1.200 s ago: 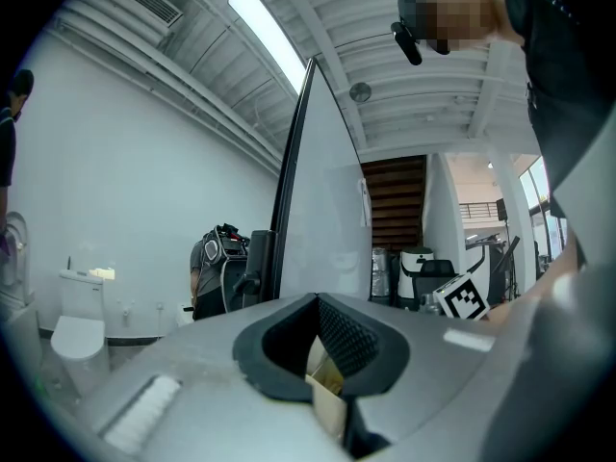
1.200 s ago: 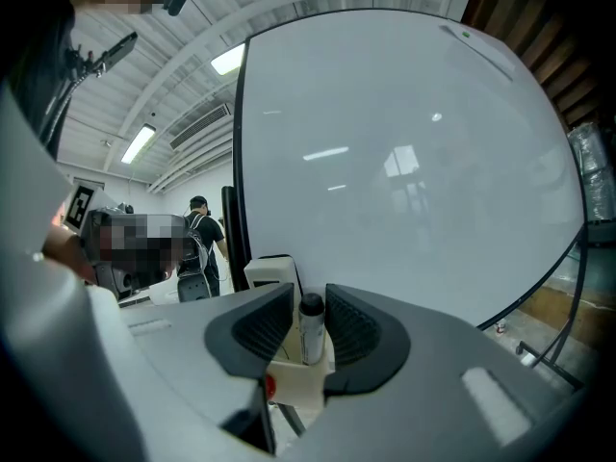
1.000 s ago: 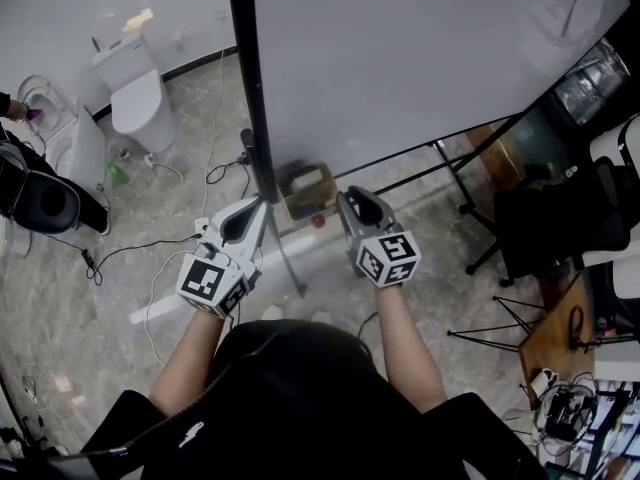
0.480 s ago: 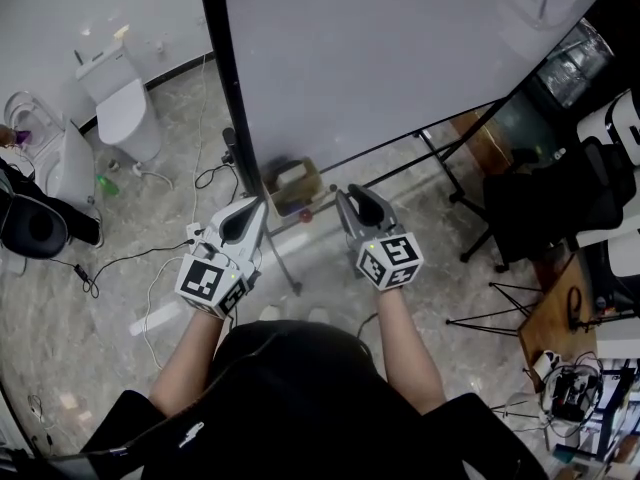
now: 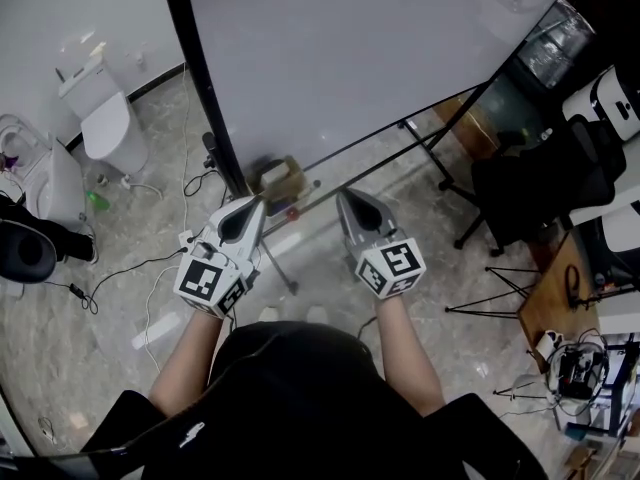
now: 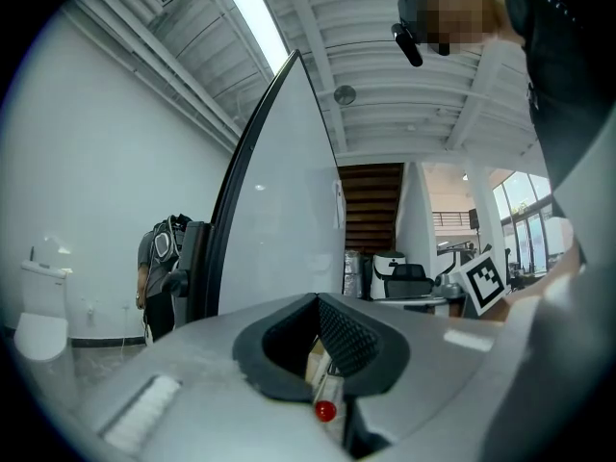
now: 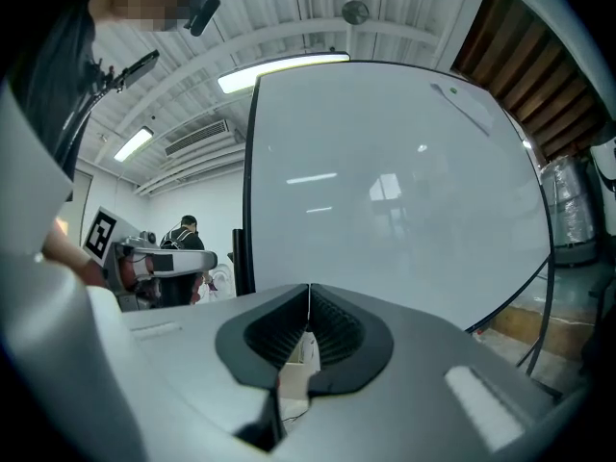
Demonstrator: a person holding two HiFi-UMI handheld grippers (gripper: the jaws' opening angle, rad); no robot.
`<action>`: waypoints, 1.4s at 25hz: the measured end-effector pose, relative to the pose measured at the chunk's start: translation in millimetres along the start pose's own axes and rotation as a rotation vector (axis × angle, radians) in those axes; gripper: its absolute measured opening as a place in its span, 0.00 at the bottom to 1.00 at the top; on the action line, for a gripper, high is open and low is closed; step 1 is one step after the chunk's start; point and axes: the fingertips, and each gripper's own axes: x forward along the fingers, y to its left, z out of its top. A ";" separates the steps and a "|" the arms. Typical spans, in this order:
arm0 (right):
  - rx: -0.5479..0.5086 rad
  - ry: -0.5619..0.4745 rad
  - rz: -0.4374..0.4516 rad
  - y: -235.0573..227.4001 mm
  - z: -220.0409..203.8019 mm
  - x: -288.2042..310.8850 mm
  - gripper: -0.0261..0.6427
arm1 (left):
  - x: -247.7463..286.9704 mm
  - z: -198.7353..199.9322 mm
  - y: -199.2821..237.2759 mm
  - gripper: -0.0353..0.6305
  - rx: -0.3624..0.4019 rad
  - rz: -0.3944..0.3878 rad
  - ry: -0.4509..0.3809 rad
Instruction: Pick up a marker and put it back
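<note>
Plainly, the main hazard is the state of the right gripper [image 5: 346,194]. Its jaws have just been closing, and they now stand pressed together with nothing between them, well short of the marker [image 5: 291,211]. Pushed forward like this, the shut tips would likely nudge or roll the round marker aside rather than take it, so I judge they must part again first.

A second risk is height. The marker, white-bodied with a red end, lies ahead of the tips, between the two grippers and lower than both. It shows through the hollow of the left gripper [image 5: 257,201], beneath the jaws rather than inside them. A level reach would probably pass over it and strike the whiteboard [image 5: 330,58] straight ahead.

A third risk is the cardboard box [image 5: 275,179] just beyond the marker. A jaw that comes in wide or off-line could catch its edge instead.

The left gripper's tips also appear to meet, and it holds nothing.

As for pose, both grippers are held level and side by side, a little apart, pointing forward at the foot of the whiteboard. Their marker cubes are turned back toward the person. The left forearm [image 5: 188,358] and right forearm [image 5: 400,343] reach out from the body, with the right gripper angled slightly inward toward the marker.
</note>
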 end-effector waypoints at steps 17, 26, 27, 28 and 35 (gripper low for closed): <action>-0.023 -0.066 -0.014 14.4 31.1 -33.4 0.05 | 11.5 0.7 -17.5 0.06 -0.001 -0.057 0.002; -0.024 -0.063 -0.027 17.9 31.7 -40.7 0.05 | 7.9 0.5 -21.2 0.06 0.000 -0.066 0.003; -0.025 -0.064 -0.029 18.0 32.2 -40.7 0.05 | 8.0 0.7 -21.4 0.06 0.001 -0.069 0.002; -0.026 -0.066 -0.031 18.0 32.5 -40.9 0.05 | 8.1 0.9 -21.5 0.05 0.001 -0.071 0.002; -0.033 -0.074 -0.040 19.9 37.1 -44.6 0.05 | 6.5 0.9 -23.5 0.05 -0.001 -0.080 0.000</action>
